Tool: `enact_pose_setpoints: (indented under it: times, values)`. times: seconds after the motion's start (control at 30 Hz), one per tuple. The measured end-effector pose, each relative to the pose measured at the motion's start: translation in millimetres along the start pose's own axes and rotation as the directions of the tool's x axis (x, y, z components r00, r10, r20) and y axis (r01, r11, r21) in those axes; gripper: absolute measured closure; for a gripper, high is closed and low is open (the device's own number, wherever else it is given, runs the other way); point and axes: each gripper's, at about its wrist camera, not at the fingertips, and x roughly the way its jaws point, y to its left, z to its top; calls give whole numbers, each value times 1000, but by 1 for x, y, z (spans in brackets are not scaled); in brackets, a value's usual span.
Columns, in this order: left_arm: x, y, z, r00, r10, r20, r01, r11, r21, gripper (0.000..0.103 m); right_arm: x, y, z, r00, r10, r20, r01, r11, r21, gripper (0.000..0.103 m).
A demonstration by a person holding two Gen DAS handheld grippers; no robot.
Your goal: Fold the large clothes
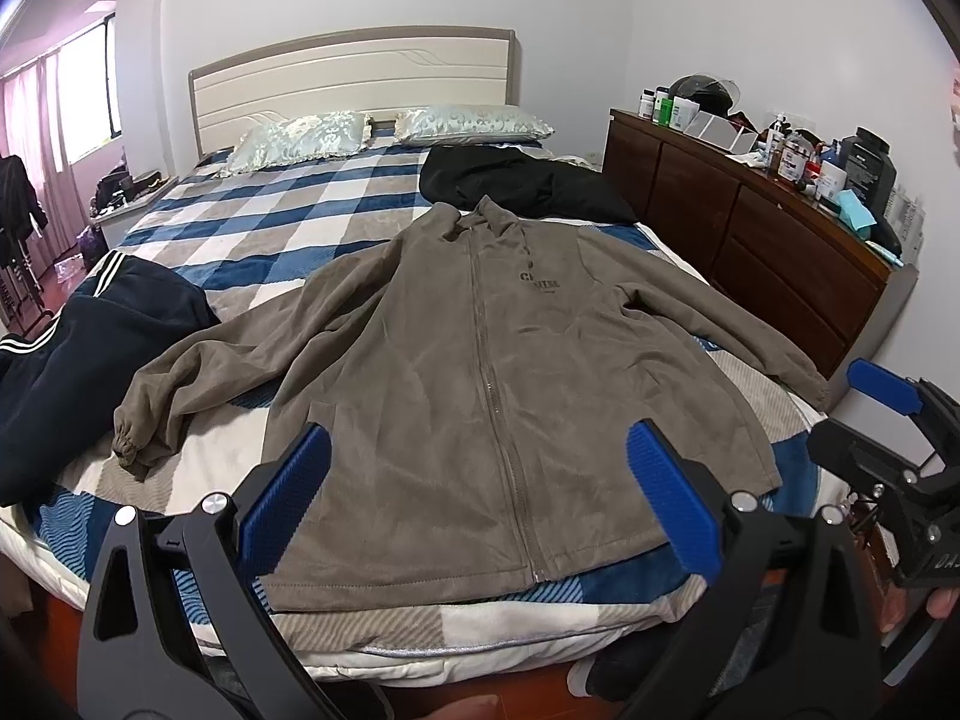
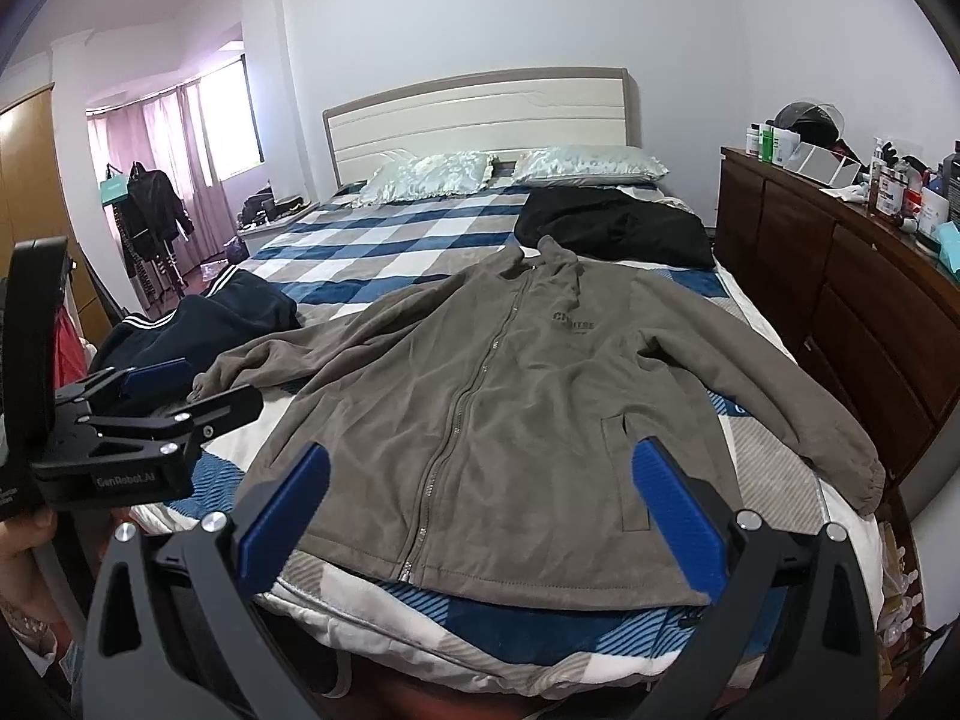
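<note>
A grey-brown zip jacket point(image 1: 468, 372) lies flat and face up on the bed, zipped, sleeves spread to both sides, hem toward me. It also shows in the right wrist view point(image 2: 510, 420). My left gripper point(image 1: 480, 480) is open and empty, held above the hem near the bed's foot. My right gripper point(image 2: 480, 492) is open and empty, also above the hem. The right gripper shows at the right edge of the left wrist view point(image 1: 888, 420). The left gripper shows at the left of the right wrist view point(image 2: 156, 396).
The bed has a blue, white and grey checked blanket point(image 1: 288, 204). A navy garment with white stripes point(image 1: 90, 348) lies at the left, a black garment point(image 1: 522, 180) beyond the collar. Two pillows point(image 1: 300, 141) lie by the headboard. A cluttered wooden dresser point(image 1: 750, 222) stands at the right.
</note>
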Motion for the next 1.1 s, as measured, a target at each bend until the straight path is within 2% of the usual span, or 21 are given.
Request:
enact_pose_setpoints:
  times: [1.1]
  values:
    - [-3, -2, 2, 1000, 4, 6, -4, 1000, 7, 6, -2, -6, 3, 1000, -1, 17, 0, 1000, 15, 4]
